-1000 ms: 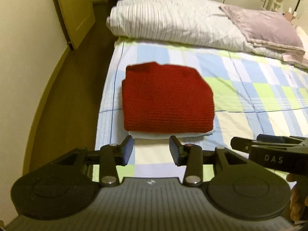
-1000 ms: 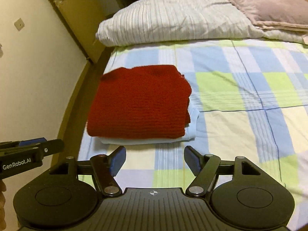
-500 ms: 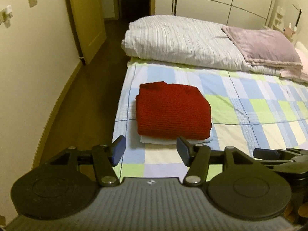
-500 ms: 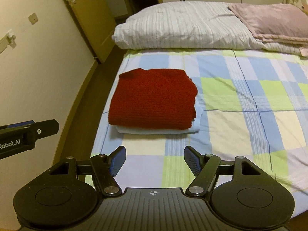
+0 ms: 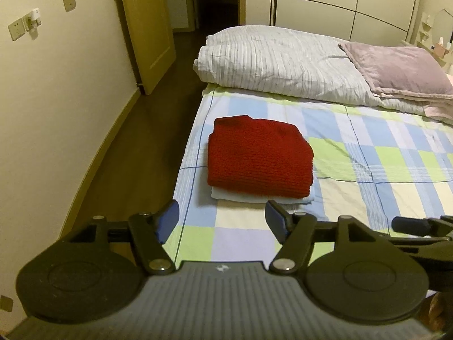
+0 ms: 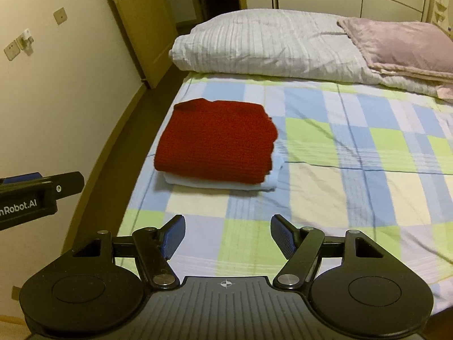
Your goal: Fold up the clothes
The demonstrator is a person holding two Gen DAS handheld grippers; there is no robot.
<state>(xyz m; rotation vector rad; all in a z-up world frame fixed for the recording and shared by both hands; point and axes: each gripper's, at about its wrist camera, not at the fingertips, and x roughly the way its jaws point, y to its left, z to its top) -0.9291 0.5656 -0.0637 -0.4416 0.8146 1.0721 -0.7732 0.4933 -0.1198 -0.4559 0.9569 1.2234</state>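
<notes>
A folded red knit sweater [image 5: 259, 157] [image 6: 216, 138] lies on top of a folded pale blue garment [image 5: 263, 198] [image 6: 223, 184], near the left edge of the checked bed sheet [image 5: 382, 164] [image 6: 354, 147]. My left gripper [image 5: 222, 216] hovers in front of the stack, clear of it; its jaws are opening with nothing between them. My right gripper [image 6: 228, 233] is open and empty, further back over the sheet. Each gripper shows at the edge of the other's view.
A striped white duvet [image 5: 277, 62] and a mauve blanket [image 5: 396, 68] lie rolled at the far end of the bed. Dark floor [image 5: 136, 147] runs along the bed's left side beside a cream wall. A wooden door [image 5: 147, 28] stands open beyond.
Both grippers have drawn back and risen from the stack, which now looks smaller and further off. The left jaws have spread wider. The stack has not moved.
</notes>
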